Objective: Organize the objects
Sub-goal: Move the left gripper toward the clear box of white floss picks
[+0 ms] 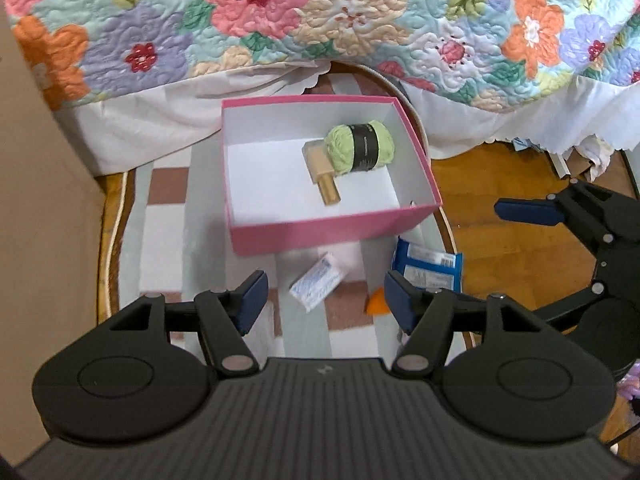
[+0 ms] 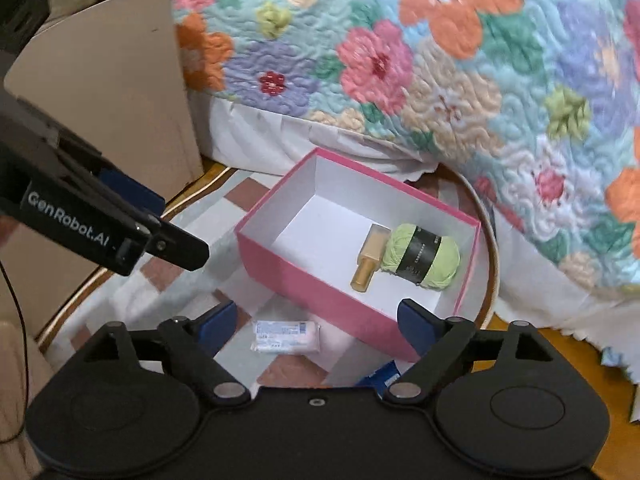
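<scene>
A pink box point(image 1: 336, 230) point(image 2: 320, 300) with a white inside sits on a checked cloth. In it lie a green yarn ball point(image 1: 360, 146) point(image 2: 420, 256) and a gold bottle point(image 1: 324, 178) point(image 2: 368, 260). In front of the box lie a white tissue pack point(image 1: 318, 280) point(image 2: 286, 336), a blue packet point(image 1: 428, 266) point(image 2: 380, 376) and a small orange piece point(image 1: 378, 304). My left gripper point(image 1: 324, 300) is open and empty, just above the tissue pack. My right gripper point(image 2: 316, 328) is open and empty, over the tissue pack and the box's near corner; it also shows in the left wrist view point(image 1: 560, 208).
The cloth point(image 1: 168, 216) covers a round wooden table point(image 1: 108, 240). A flowered quilt point(image 1: 320, 20) point(image 2: 440, 60) hangs over a bed right behind the box. A beige panel point(image 1: 36, 160) point(image 2: 112, 80) stands at the left. Wooden floor point(image 1: 500, 176) lies at the right.
</scene>
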